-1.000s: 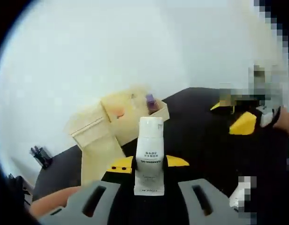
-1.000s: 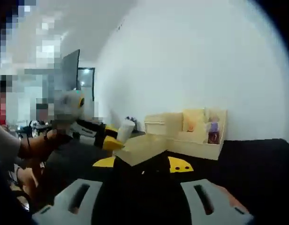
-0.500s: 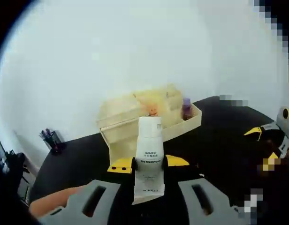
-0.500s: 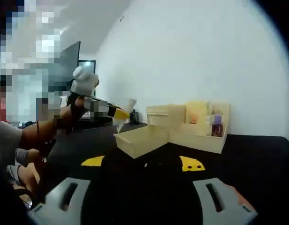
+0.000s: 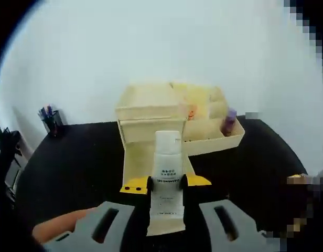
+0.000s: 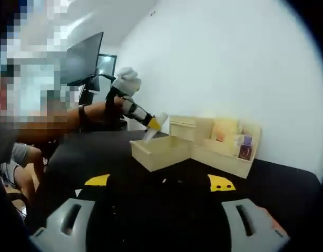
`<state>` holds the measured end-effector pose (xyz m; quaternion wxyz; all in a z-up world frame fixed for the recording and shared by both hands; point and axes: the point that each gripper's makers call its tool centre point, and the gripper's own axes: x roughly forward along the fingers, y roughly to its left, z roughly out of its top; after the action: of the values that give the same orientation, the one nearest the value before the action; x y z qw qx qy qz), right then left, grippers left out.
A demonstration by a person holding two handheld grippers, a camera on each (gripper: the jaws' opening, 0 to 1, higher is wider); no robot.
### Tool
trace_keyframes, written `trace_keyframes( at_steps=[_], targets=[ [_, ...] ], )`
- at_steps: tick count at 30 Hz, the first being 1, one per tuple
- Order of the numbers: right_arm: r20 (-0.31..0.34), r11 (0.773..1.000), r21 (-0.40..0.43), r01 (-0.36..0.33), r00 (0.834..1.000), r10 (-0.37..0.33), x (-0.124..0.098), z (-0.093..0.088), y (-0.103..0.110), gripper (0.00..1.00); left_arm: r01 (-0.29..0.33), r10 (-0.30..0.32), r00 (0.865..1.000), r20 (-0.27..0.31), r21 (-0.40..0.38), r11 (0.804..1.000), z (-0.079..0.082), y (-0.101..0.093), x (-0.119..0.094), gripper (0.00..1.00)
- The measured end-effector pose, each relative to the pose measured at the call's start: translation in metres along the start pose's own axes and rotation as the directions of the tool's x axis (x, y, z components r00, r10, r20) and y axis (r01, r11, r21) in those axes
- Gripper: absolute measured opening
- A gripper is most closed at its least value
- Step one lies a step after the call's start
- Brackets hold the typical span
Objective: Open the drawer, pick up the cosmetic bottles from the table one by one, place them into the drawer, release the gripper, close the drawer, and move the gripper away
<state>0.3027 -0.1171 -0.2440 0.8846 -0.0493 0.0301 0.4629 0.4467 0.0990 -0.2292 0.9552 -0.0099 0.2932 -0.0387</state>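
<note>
Left gripper (image 5: pixel 165 181) clamps white cleanser tube (image 5: pixel 166 170) between yellow-tipped jaws, tube held above open drawer (image 6: pixel 161 151) of wooden organizer (image 5: pixel 172 118). Right gripper (image 6: pixel 158 181) spread apart, holding nothing, over black table (image 6: pixel 277 178). Purple bottle (image 5: pixel 229 121) stands in organizer tray.

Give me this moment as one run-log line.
left gripper: shut on white tube | position: above open drawer | right gripper: open, apart from the drawer | purple bottle: in organizer tray

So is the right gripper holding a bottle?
No, the right gripper stands open with nothing between its jaws; the white tube is clamped in the left gripper.
</note>
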Motion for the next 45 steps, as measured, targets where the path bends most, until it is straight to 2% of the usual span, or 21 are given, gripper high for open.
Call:
trace_keyframes(
  at_steps=[7,14,19,27,31,45],
  targets=[
    [0.003,1.0,-0.009,-0.007,1.0,0.007,0.0,0.002,0.001,0.65,-0.044,0.044,0.998,-0.037,0.008,0.999,-0.006,0.005,0.017,0.19],
    [0.001,1.0,-0.016,-0.017,1.0,0.017,0.001,0.004,0.003,0.65,-0.077,0.077,0.994,-0.072,0.002,0.997,-0.023,0.01,0.026,0.19],
    [-0.003,1.0,-0.02,-0.021,1.0,0.021,0.003,0.004,0.003,0.65,-0.079,0.077,0.993,-0.095,-0.019,0.997,-0.035,0.012,0.032,0.19],
    [-0.006,1.0,-0.018,-0.019,1.0,0.019,0.004,0.006,-0.002,0.64,-0.119,0.121,0.984,-0.13,0.022,0.993,-0.051,0.015,0.04,0.19],
    [-0.009,1.0,-0.019,-0.021,1.0,0.021,0.004,0.007,-0.004,0.64,-0.135,0.139,0.979,-0.146,0.036,0.99,-0.055,0.019,0.045,0.19],
    [-0.01,0.999,-0.024,-0.027,1.0,0.027,0.003,0.007,0.003,0.64,-0.143,0.144,0.973,-0.18,0.021,0.99,-0.066,0.021,0.057,0.19]
  ],
)
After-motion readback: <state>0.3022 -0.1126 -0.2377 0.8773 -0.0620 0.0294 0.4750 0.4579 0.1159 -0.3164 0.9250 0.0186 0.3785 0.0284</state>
